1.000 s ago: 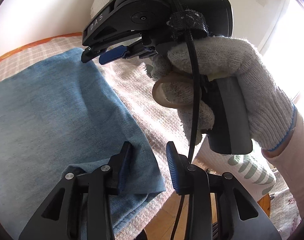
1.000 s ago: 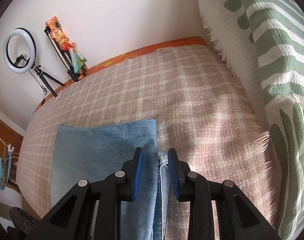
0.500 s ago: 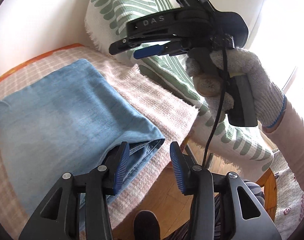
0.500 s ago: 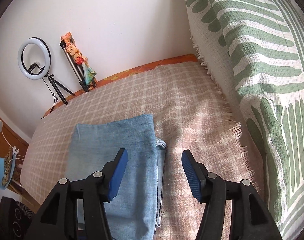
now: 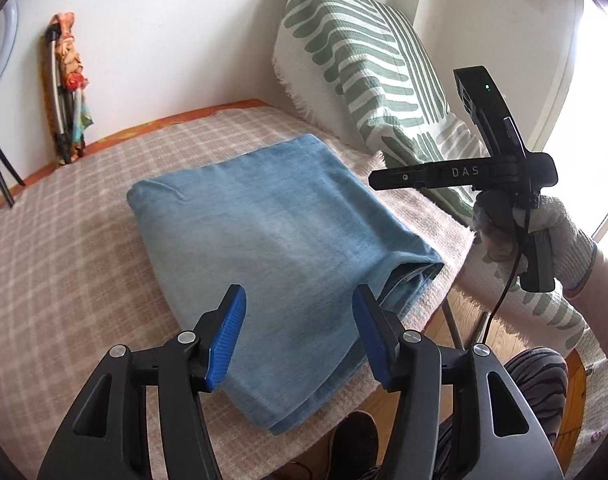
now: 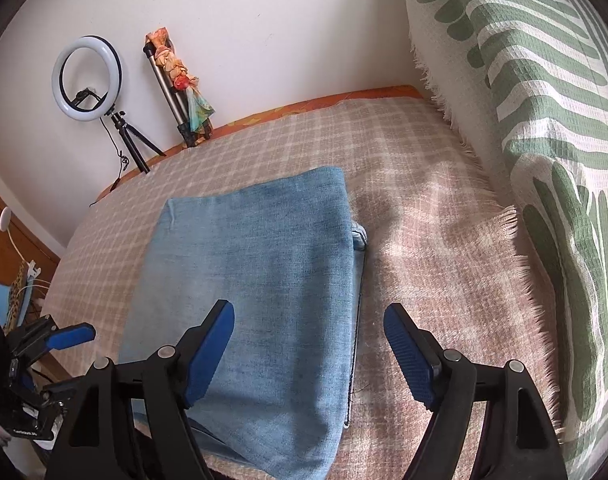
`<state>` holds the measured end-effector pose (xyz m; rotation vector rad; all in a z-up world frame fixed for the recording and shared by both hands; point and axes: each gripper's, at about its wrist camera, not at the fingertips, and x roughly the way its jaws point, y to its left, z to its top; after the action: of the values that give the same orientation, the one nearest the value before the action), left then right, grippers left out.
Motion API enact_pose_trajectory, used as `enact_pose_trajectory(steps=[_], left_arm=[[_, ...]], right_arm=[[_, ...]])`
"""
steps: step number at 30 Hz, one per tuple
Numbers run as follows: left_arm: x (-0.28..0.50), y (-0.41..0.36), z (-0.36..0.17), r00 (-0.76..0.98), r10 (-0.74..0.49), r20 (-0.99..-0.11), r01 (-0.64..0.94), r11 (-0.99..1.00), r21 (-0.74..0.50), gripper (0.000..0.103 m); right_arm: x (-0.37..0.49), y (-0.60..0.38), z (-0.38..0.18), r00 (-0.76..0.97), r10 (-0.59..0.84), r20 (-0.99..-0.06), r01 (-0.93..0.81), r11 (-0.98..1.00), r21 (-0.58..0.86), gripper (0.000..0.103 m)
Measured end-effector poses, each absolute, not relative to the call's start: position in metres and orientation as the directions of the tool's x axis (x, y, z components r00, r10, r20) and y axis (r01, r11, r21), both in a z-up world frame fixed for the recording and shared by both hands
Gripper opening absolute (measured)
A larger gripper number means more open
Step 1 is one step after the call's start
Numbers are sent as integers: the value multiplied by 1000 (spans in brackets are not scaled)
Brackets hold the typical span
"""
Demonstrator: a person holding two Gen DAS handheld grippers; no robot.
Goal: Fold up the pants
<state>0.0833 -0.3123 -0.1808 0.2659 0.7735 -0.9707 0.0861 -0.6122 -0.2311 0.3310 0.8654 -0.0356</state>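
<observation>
Pants (image 5: pixel 272 232) folded flat on checked blanket (image 6: pixel 424 208) | left gripper (image 5: pixel 298 336) jaws apart, empty | right gripper (image 6: pixel 310 354) jaws apart, apparently above cloth

Left gripper (image 5: pixel 299 334): jaws spread wide, holding nothing, raised. Right gripper (image 6: pixel 309 350): jaws spread wide, empty, held level in gloved right hand (image 5: pixel 544 236).

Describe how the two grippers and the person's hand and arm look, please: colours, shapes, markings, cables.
Both the left gripper and the right gripper have black angular frames with silver screws and ribbed blue fingers. In the left view the right gripper bears white letters "DAS", a small green light and a black cable. The hand wears a white knit glove with a blue cuff line; the sleeve is pale.
</observation>
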Motion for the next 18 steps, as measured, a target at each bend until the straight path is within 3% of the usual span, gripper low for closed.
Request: enact_pose_trajectory(steps=[6,8,9,10,11,18], left_arm=[[95,-304,-181,365,-624,-691,796,594,-116,55],[98,-303,-182,368,-621,-692,795,596,-112,55],[100,-303,-184,370,-618,-694,793,599,-111,55],[103,-302,-185,372,-615,-695,789,604,-113,55],[106,-302,-187,372,-613,-697,785,608,-116,55],[136,-293,-199,368,-595,-715,740,653,-163,55]], right_arm=[[80,-599,-232,662,66,-747,143,967,212,80],[74,-591,-229,677,117,-726,91,966,240,77],[71,-586,-228,677,145,-722,65,965,255,65],[70,-581,-229,668,164,-726,46,965,260,43],[70,-576,-230,655,179,-734,30,965,262,33],[62,-544,-252,548,228,-804,-104,973,205,25]])
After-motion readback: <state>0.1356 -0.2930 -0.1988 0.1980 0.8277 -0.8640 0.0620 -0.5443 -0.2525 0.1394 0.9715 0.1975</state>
